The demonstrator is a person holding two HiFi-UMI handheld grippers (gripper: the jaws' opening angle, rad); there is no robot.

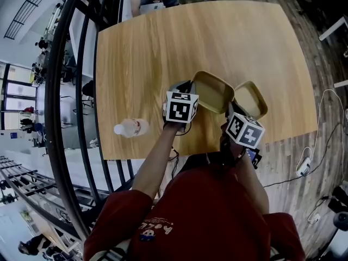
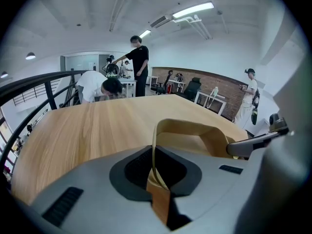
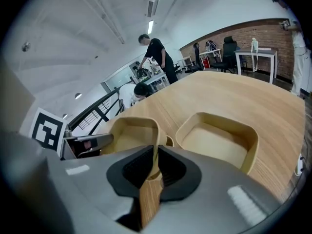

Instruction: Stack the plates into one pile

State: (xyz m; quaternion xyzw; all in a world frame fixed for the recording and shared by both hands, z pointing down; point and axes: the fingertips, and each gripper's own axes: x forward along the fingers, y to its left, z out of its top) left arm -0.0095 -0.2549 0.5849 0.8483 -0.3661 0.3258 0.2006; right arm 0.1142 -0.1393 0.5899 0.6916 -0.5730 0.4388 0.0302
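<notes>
The left hand-held gripper [image 2: 155, 172] pinches the near rim of a tan, rounded-square plate [image 2: 190, 135], the thin edge caught between its dark pads. The right hand-held gripper [image 3: 155, 165] is pressed onto a rim of this same plate [image 3: 129, 140], on the side nearer the second plate [image 3: 219, 143]. Both hand-held grippers therefore carry one plate between them.

The second plate [image 1: 253, 98] lies flat and free on the wooden desk [image 1: 152, 53], close to the desk's near edge. From the head view the carried plate [image 1: 211, 91] sits just left of the second plate, tilted, its right edge overlapping the second plate's left rim. I cannot tell whether the two touch. The left hand-held gripper [image 1: 189, 90] is at the carried plate's far side from the second plate, and the right hand-held gripper [image 1: 232, 111] is just beside the second plate's near-left corner.

A clear bottle [image 1: 130, 128] lies on its side well left of the second plate.
</notes>
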